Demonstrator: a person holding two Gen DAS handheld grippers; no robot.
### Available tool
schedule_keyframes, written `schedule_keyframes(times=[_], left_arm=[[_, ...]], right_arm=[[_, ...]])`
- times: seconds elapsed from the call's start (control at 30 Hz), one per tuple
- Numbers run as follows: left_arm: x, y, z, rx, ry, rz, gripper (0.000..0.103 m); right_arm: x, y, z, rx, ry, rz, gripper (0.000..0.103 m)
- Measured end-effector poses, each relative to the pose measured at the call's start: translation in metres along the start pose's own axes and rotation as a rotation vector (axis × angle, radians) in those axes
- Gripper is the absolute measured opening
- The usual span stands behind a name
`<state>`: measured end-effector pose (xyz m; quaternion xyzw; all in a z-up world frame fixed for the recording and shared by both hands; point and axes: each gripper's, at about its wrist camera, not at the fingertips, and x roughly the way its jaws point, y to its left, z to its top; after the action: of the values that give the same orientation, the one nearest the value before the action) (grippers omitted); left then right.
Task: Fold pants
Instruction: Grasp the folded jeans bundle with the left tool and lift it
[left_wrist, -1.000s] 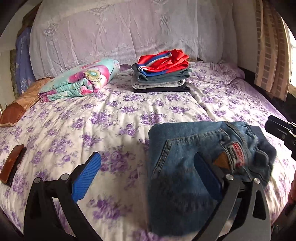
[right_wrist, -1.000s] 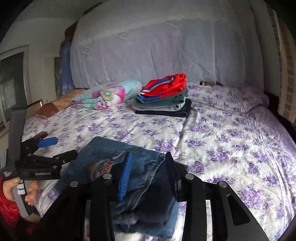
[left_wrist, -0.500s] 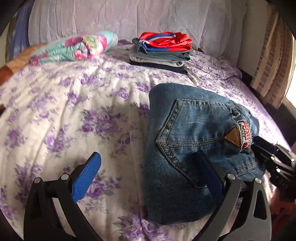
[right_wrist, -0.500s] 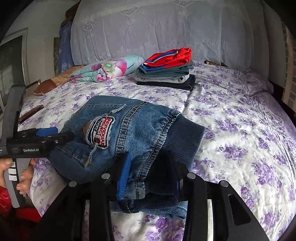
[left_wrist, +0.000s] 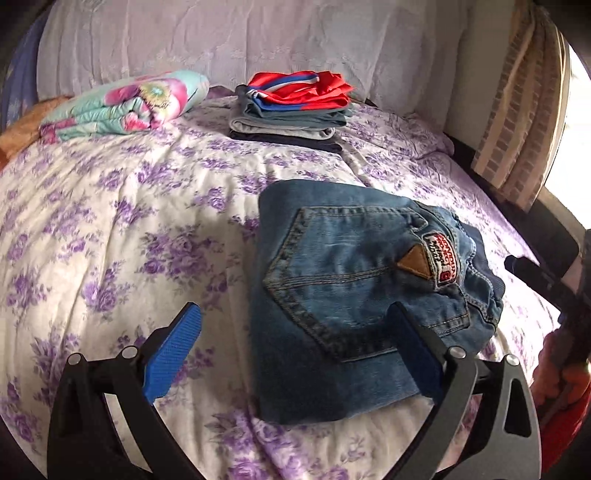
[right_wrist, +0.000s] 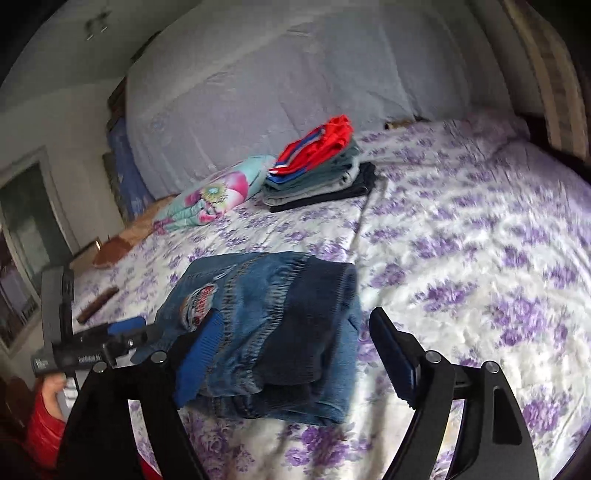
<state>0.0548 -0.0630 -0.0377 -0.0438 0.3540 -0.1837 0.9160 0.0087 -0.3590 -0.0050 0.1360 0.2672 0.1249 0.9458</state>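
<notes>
Jeans: the folded denim jeans (left_wrist: 365, 306) lay in a compact bundle on the near part of the bed, back pocket and sewn patch facing up, dark ribbed waistband at the right-hand end.

Left claw: the left claw (left_wrist: 291, 354) hovered low at the near edge of the bundle, spread wide and holding nothing; its right pad sat just above the denim, its left pad over bare bedspread.

Right claw: the right claw (right_wrist: 295, 354) stood spread wide over the waistband end and gripped nothing.

What had just changed: half a second before, the right claw was pressed together on the waistband fold; now it had let go and the bundle rested on its own. The left claw was spread throughout.

Meaning for the task: to my eye the folding was finished or nearly so. The bundle held its shape unaided, though the waistband end looked a little bunched and might want smoothing.

Surface: a soft bedspread (left_wrist: 122, 229) in white with purple flowers, lightly rumpled, likely to give under any press.

Room: a stack of folded clothes (left_wrist: 295, 107) with a red top layer sat well apart near the headboard, a rolled floral blanket (left_wrist: 125, 107) beside it, a striped curtain (left_wrist: 517, 122) at the right.
</notes>
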Motion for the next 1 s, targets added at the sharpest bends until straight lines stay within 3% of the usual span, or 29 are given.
schedule_keyframes(times=[0.17, 0.27, 0.37, 0.47, 0.73, 0.93, 1.0], left_arm=[[0.001, -0.007, 0.002, 0.021, -0.002, 0.037, 0.097], [-0.001, -0.009, 0.002, 0.036, -0.009, 0.063, 0.097], [-0.001, -0.01, 0.002, 0.034, -0.008, 0.064, 0.097], [-0.001, -0.007, 0.003, 0.02, 0.005, 0.041, 0.097], [0.004, -0.005, 0.005, 0.002, 0.026, 0.018, 0.097], [0.012, 0.012, 0.019, -0.09, 0.094, -0.097, 0.097], [0.008, 0.016, 0.026, -0.115, 0.083, -0.104, 0.097]], right_arm=[[0.0, -0.018, 0.002, 0.094, -0.008, 0.031, 0.082], [-0.003, -0.005, 0.003, 0.056, -0.027, 0.064, 0.082], [-0.001, 0.011, 0.005, -0.023, -0.023, 0.033, 0.085], [0.004, 0.011, 0.007, -0.031, -0.007, 0.016, 0.086], [0.012, -0.014, 0.007, 0.088, 0.021, 0.05, 0.087], [0.013, -0.008, 0.011, 0.071, 0.018, 0.074, 0.087], [0.01, -0.007, 0.014, 0.066, 0.006, 0.073, 0.087]])
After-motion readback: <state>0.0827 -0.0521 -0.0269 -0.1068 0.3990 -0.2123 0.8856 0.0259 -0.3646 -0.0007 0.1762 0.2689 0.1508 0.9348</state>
